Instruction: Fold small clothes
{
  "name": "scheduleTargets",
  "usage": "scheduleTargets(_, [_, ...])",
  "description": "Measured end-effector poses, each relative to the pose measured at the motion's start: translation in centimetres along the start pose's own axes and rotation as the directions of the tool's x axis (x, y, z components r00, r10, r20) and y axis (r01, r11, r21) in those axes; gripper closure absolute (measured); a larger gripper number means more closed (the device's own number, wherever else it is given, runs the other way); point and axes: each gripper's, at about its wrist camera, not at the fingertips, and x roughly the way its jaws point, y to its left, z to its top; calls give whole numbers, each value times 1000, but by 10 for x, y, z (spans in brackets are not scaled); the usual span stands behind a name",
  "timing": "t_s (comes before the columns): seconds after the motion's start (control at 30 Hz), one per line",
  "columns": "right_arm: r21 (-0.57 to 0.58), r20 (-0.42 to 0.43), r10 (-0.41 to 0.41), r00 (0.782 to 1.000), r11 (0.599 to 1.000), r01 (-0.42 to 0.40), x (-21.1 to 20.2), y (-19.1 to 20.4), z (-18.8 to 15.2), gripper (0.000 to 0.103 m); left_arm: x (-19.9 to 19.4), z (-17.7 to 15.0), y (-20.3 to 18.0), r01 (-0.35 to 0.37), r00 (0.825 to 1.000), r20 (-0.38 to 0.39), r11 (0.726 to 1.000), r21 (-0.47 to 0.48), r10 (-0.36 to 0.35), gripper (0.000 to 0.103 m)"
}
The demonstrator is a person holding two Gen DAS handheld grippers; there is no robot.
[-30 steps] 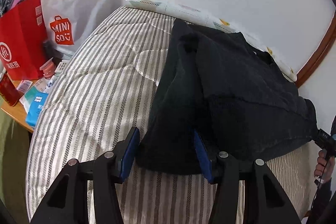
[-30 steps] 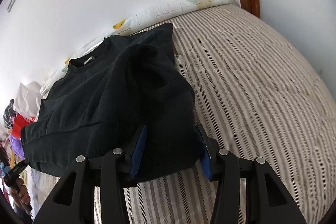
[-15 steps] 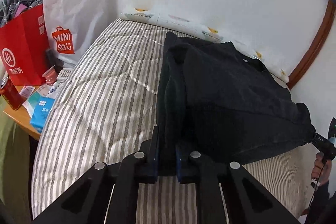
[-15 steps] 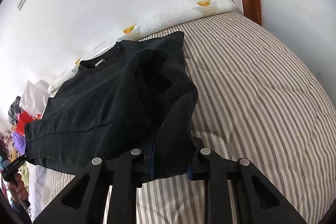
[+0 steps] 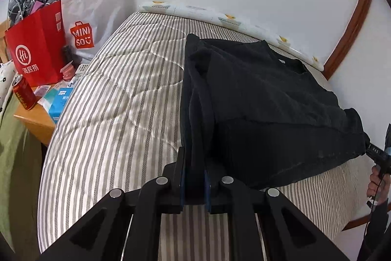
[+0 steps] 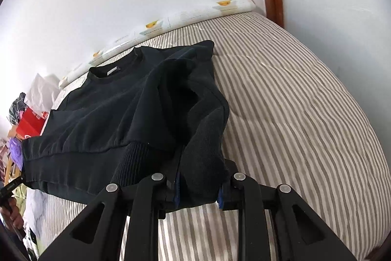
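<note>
Striped bed (image 5: 110, 114), black sweatshirt (image 5: 268, 99) — left gripper (image 5: 194, 177), right gripper (image 6: 199, 190) seemingly both pinching its hem

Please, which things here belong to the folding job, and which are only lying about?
Job: black sweatshirt, left gripper, right gripper, striped bed.
Lying about: red paper bag, Miniso bag, red can.

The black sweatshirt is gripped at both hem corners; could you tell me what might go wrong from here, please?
1. The right gripper holds a thick wad, so the black sweatshirt may slip out as it lifts.
2. The folded-in sleeves look loosely bunched and may fall open.
3. The left gripper pinches only an edge, so the hem may sag unevenly.
</note>
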Motion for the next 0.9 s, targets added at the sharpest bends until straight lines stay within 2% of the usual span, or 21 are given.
scheduleTargets(0.1, [-2,1,-29,1000,1000,29,-10,0,-9,75,-5,0,-3,-27,1000,5,1000,15,27,89])
scheduleTargets(0.23, [-10,44,-66,997,998,67,-37,6,-14,70,-19,1,-8,-94,995,36,995,31,93,81])
scheduleTargets(0.3, [-23,82,-94,992,995,96,-52,12,-14,67,-28,2,-9,-78,995,62,996,33,76,77])
scheduleTargets(0.33, [-29,96,-90,991,995,93,-58,15,-14,66,-32,3,-10,-64,995,72,998,28,62,69])
scheduleTargets(0.37, [-37,107,-86,991,995,90,-64,18,-14,64,-36,4,-11,-48,996,81,999,23,46,66])
scheduleTargets(0.47, [-60,126,-33,991,997,41,-72,30,-11,56,-39,5,-18,8,996,93,1000,26,-11,63])
scheduleTargets(0.7, [-48,44,15,999,999,-13,-32,40,-11,56,-16,1,-32,74,997,32,996,42,-75,62])
scheduleTargets(0.83, [-72,1,-3,1000,997,3,-5,50,-12,56,2,1,-27,54,999,-7,998,14,-54,62])
scheduleTargets(0.9, [-79,-1,-20,1000,997,20,2,53,-12,56,9,1,-21,72,997,-27,997,-14,-73,62])
